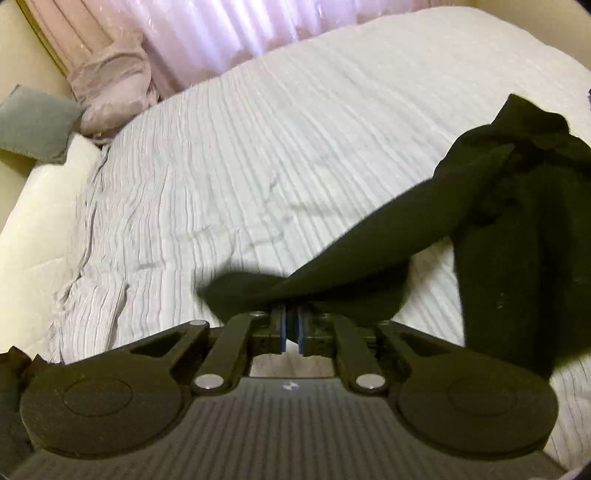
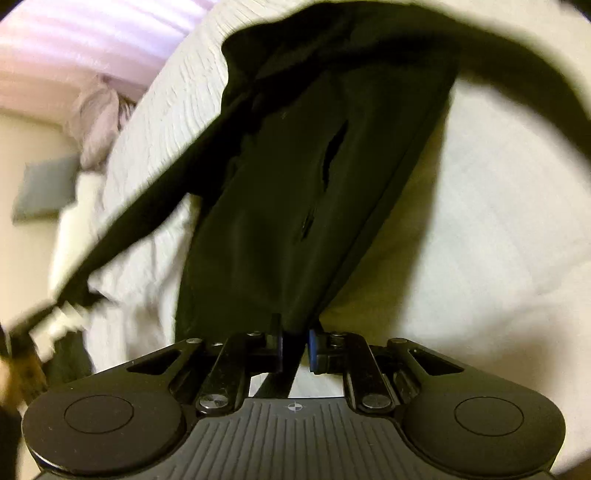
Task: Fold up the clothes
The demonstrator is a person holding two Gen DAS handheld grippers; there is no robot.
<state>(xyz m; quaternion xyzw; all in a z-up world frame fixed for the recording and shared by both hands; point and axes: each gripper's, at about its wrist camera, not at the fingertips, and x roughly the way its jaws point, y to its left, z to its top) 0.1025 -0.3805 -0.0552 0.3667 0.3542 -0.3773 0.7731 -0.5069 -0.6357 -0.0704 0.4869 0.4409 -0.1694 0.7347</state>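
A black garment hangs lifted above a bed with a white ribbed cover. In the left wrist view one long sleeve-like part stretches from the bunched body at the right down to my left gripper, which is shut on its end. The right wrist view is filled by the same black garment, with a slit-like opening down its middle. My right gripper is shut on its lower edge. The other gripper shows blurred at the far left, holding the stretched part.
Pink curtains hang behind the bed. A grey cushion and a cream pillow lie at the left end of the bed. The cover spreads wide to the right of the garment.
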